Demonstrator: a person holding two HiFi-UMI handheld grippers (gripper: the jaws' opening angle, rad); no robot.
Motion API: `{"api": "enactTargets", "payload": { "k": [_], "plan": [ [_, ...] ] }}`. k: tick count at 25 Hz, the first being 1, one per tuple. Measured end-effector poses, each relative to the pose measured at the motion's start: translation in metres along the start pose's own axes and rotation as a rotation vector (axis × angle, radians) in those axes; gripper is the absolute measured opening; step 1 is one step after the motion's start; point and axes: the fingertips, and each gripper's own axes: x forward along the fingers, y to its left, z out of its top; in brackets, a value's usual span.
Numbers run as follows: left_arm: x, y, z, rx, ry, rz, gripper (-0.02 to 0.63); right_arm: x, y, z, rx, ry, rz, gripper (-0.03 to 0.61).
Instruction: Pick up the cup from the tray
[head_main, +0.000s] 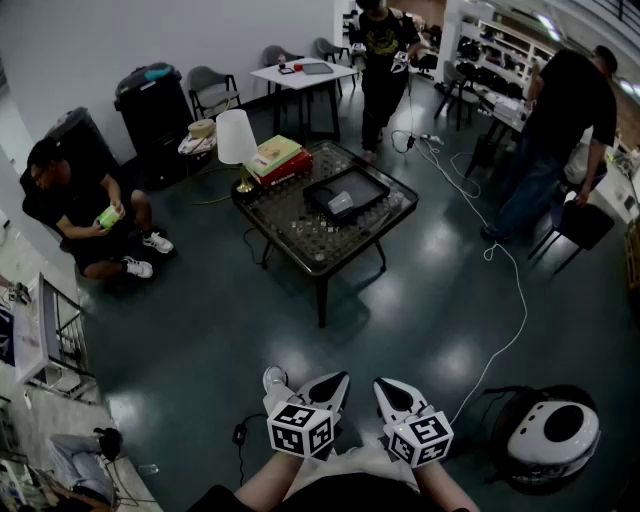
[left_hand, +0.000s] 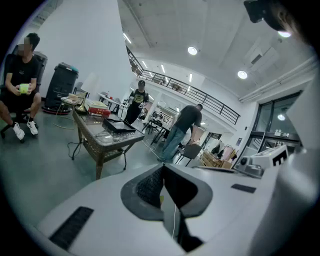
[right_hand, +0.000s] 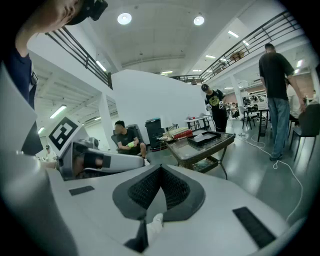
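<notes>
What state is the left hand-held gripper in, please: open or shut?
Shut: on the left hand-held gripper the tips meet, nothing between them.

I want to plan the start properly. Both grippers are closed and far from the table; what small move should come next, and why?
Probably step toward the table first. The left gripper and right gripper are shut and empty, and a stretch of floor separates them from the tray, so it is out of reach.
</notes>
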Motion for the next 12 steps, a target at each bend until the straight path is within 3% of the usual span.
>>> {"api": "enactTargets", "payload": {
  "k": [5, 12],
  "plan": [
    [-0.055, -0.06, -0.027, 0.044, 0.012, 0.076, 0.011, -0.058, 0.034, 0.005, -0.005, -0.044, 0.031, 0.012],
    [-0.1, -0.084, -0.041, 0.107, 0.0, 0.148, 0.011, -0.098, 0.071, 0.002, -0.027, -0.066, 0.091, 0.012]
  ]
}}
